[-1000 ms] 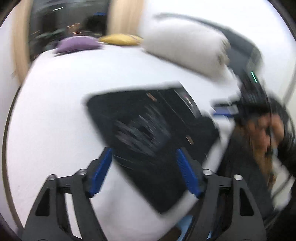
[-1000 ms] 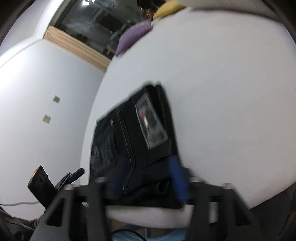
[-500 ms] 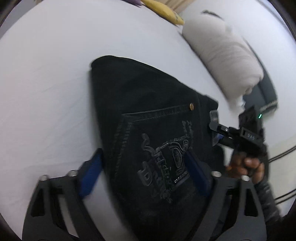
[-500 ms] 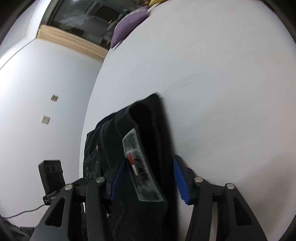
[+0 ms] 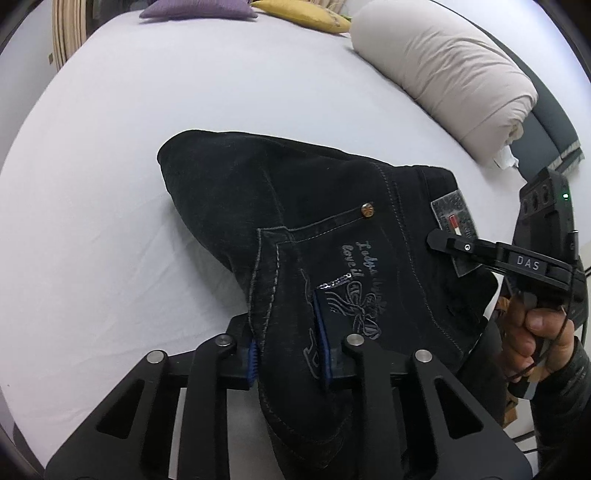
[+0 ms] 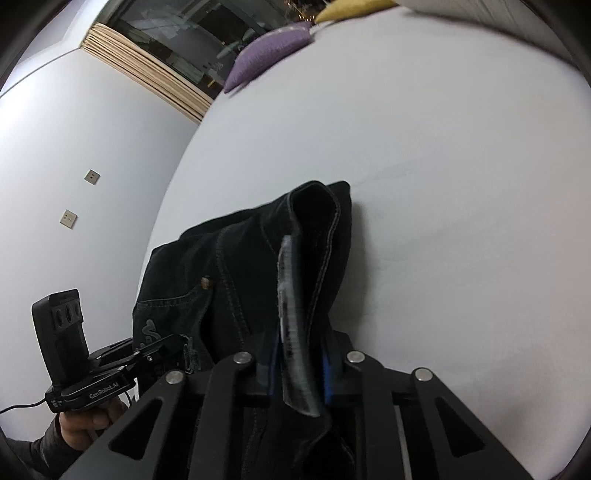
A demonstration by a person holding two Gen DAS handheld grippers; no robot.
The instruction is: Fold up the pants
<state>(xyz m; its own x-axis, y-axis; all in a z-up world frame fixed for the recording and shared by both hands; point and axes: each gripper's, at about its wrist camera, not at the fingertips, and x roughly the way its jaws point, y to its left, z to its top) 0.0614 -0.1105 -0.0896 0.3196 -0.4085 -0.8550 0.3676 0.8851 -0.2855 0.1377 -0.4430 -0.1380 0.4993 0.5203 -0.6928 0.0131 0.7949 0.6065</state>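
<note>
Purple cushion (image 5: pixel 195 8), yellow cushion (image 5: pixel 303 18) and rolled duvet (image 5: pixel 443 70) far off across the white bed (image 5: pixel 147 110). Black pants (image 5: pixel 314 221) bunched at the near edge. Left gripper (image 5: pixel 288 343) and right gripper (image 6: pixel 299 365) just closed, each clamped on a fold of the pants.

The pants (image 5: pixel 303 221) are black denim, matt and slightly coarse, with pale stitching, a shiny copper-coloured rivet (image 5: pixel 367 210) and a glittery grey patch (image 5: pixel 452 210) at the waistband. The bed sheet (image 5: pixel 147 147) is smooth matt white cloth. Both grippers are matt black plastic with bright metal pins and ribbed blue pads (image 5: pixel 320 332). The rolled duvet (image 5: pixel 443 66) looks soft, creased cloth.
</note>
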